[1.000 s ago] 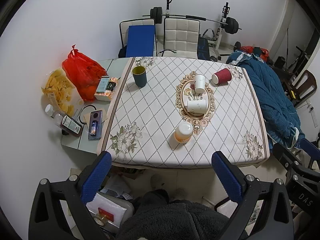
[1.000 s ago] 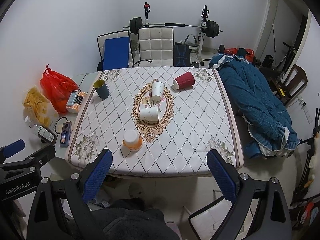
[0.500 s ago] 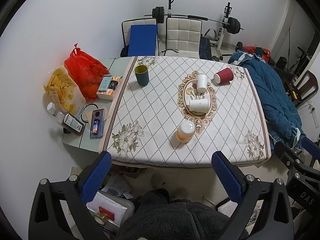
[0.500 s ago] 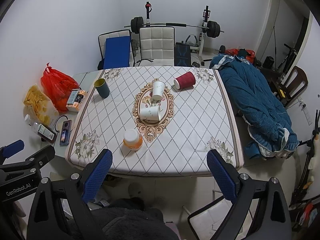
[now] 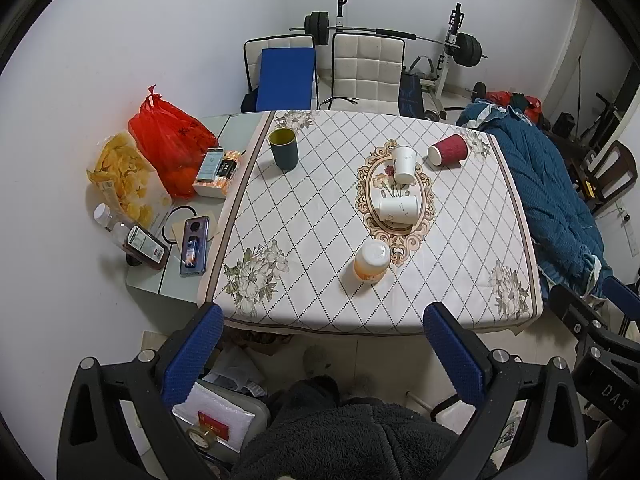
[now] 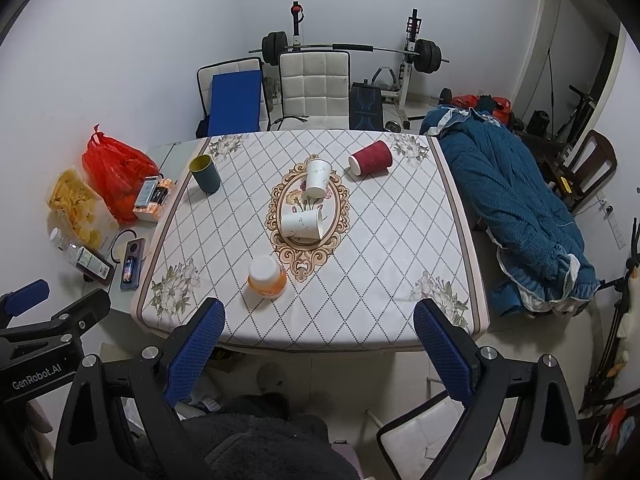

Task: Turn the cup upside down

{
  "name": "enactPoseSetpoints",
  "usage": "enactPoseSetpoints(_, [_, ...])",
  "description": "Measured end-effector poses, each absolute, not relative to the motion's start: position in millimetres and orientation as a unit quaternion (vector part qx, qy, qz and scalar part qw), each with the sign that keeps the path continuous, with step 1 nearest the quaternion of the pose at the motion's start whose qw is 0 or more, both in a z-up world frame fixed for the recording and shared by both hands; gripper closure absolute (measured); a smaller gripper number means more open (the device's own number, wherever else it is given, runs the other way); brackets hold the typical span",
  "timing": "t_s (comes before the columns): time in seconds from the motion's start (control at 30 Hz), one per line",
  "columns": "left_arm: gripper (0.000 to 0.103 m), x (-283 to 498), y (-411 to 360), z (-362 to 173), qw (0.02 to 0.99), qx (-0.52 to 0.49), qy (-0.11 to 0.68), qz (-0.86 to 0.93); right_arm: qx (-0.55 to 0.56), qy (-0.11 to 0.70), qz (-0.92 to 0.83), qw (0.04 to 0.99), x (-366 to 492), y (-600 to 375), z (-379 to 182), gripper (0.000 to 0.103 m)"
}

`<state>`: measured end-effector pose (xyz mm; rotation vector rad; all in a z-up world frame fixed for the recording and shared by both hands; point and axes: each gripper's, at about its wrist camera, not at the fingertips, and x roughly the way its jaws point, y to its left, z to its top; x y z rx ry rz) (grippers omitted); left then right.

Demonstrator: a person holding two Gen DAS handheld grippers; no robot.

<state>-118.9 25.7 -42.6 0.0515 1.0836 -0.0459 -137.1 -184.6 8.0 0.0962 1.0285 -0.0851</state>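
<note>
Ribbed red paper cup [image 6: 370, 157] sideways

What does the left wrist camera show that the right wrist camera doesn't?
Only the left wrist view shows the white package with a red label on the floor below. Only the right wrist view shows the doorway and the left gripper from the side. Both share the table, green cup, red cup, two white cups and the orange cup.
</note>
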Motion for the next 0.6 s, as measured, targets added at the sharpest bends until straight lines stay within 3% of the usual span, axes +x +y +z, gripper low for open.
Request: enactPoseSetpoints(0.6, [0.0, -117.3, 20.5, -46.0, 0.854, 0.031, 0.519, -0.021, 0.048, 0.494, -0.041, 0.867, -133.9, -184.5, 5.3, 0.005])
